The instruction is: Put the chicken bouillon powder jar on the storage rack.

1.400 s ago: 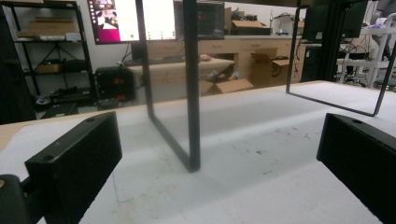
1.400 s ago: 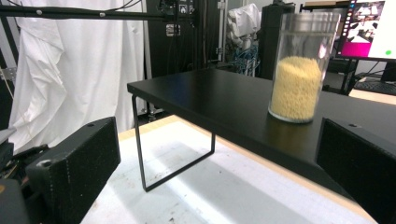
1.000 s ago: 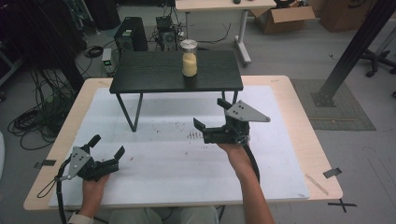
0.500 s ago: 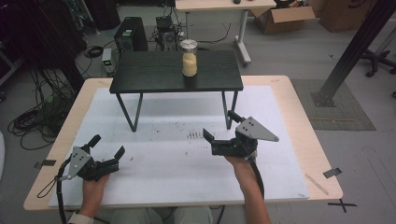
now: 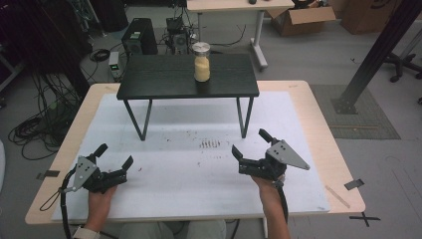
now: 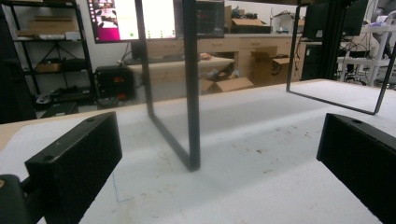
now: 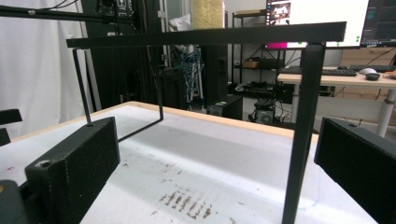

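Observation:
A glass jar (image 5: pixel 201 62) with yellow contents and a metal lid stands on a small black raised table (image 5: pixel 149 79) at the far middle of the white mat. My left gripper (image 5: pixel 115 155) hovers low at the near left, open and holding nothing. In the left gripper view, the left gripper (image 6: pixel 217 144) faces the black table's leg (image 6: pixel 191 93). My right gripper (image 5: pixel 250 143) is open near the black table's front right leg (image 5: pixel 244 117) and holds nothing. In the right gripper view, the right gripper (image 7: pixel 215 154) looks under the tabletop (image 7: pixel 205 35), with the jar (image 7: pixel 208 14) above it.
The white mat (image 5: pixel 189 174) covers a wooden table (image 5: pixel 318 119); a stained patch (image 5: pixel 210 144) lies mid-mat. Cables, computer cases (image 5: pixel 139 37) and a cardboard box (image 5: pixel 303 17) sit on the floor beyond. A dark slanted beam (image 5: pixel 378 55) stands at the right.
My right gripper has drawn back toward the near edge and slightly right, away from the black table. The left gripper has stayed in place.

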A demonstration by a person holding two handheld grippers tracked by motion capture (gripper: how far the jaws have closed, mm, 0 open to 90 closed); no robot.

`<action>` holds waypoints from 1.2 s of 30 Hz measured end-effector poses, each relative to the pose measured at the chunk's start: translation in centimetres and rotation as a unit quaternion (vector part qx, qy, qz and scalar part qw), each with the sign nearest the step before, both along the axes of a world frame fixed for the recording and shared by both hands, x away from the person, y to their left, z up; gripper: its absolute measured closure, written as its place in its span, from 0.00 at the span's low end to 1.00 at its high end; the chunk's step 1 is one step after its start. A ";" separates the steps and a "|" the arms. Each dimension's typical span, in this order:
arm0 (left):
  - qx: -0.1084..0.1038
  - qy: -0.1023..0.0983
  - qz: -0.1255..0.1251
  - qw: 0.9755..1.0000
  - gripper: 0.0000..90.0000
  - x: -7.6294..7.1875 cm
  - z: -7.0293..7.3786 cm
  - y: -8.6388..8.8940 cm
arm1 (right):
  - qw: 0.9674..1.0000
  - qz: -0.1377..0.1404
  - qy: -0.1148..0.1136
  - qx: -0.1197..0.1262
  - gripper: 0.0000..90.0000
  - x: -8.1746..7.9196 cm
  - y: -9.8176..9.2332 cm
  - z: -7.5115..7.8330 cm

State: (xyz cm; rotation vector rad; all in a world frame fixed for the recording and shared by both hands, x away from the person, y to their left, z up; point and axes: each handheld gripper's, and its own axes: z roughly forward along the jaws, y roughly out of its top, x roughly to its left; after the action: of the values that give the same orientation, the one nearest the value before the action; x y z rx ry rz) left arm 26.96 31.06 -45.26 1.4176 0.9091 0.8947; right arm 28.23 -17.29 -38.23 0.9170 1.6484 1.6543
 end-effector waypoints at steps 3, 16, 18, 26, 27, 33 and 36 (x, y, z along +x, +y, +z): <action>0.000 0.001 0.000 1.000 0.01 0.0 0.0 0.0 | 1.000 -0.005 0.002 -0.001 0.00 -0.1 -0.3 -0.6; 0.001 0.001 0.001 1.000 0.01 0.0 0.0 0.0 | 1.000 -0.021 0.002 0.002 0.00 -0.1 -1.7 -3.1; 0.002 0.001 0.001 1.000 0.01 0.0 0.0 0.0 | 1.000 -0.024 0.003 0.007 0.00 -0.1 -1.9 -3.4; 0.000 0.001 0.001 1.000 0.01 0.0 0.0 0.0 | 0.999 -0.036 0.004 0.019 0.00 -0.2 -2.6 -4.3; 0.000 0.001 0.001 1.000 0.01 0.0 0.0 0.0 | 0.999 -0.037 0.005 0.021 0.00 -0.2 -2.7 -4.3; -0.001 0.000 0.001 1.000 0.01 0.0 0.0 0.0 | 0.999 -0.048 0.005 0.014 0.00 -0.2 -2.9 -4.8; 0.000 -0.001 0.001 1.000 0.00 0.0 0.0 0.0 | 0.999 -0.051 0.007 0.010 0.00 -0.1 -2.9 -5.3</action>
State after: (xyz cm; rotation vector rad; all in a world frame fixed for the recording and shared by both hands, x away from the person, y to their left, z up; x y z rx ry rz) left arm 26.95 31.07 -45.27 1.4151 0.9094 0.8967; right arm 28.09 -20.23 -43.52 1.0076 1.5691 1.6010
